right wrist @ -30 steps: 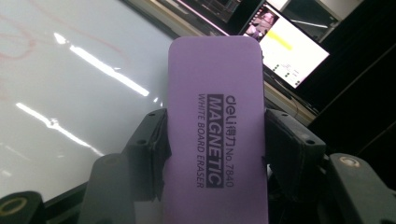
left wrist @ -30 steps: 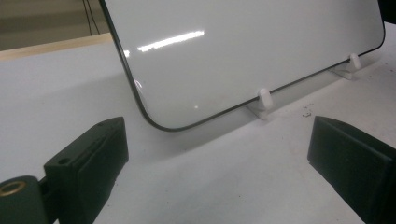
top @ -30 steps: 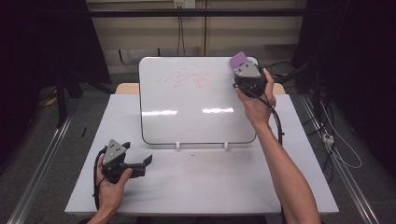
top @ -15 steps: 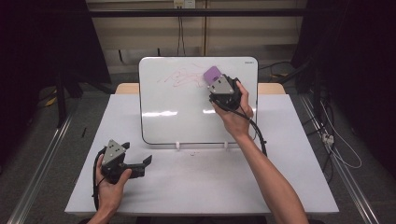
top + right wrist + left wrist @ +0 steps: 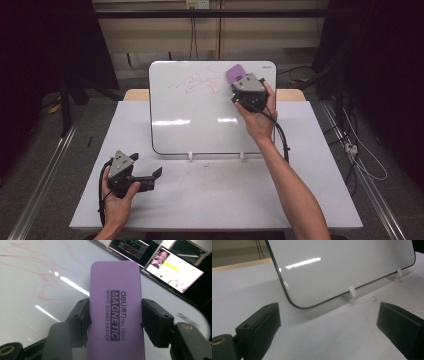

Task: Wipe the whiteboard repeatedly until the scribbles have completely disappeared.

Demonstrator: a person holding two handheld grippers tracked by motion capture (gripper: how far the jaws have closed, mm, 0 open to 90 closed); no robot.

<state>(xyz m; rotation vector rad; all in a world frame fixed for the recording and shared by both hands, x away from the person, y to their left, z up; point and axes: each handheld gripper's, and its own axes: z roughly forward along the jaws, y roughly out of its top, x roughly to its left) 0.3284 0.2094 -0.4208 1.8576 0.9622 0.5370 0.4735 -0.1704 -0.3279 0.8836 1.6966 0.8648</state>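
At the lower left of the high view, the left gripper rests on the table, jaws released and empty. Beyond stands the whiteboard. At its upper right, the right gripper has its jaws clenched on the purple eraser, beside red scribbles.

purple eraser pressed flat against upright whiteboard.

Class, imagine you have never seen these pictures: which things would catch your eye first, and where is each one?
First comes the purple eraser, clamped between the jaws of the right gripper at the upper right of the whiteboard. Next, the red scribble beside it, across the top of the board, which stands tilted at the middle of the white table. Last, the left gripper, resting open near the table's front left.
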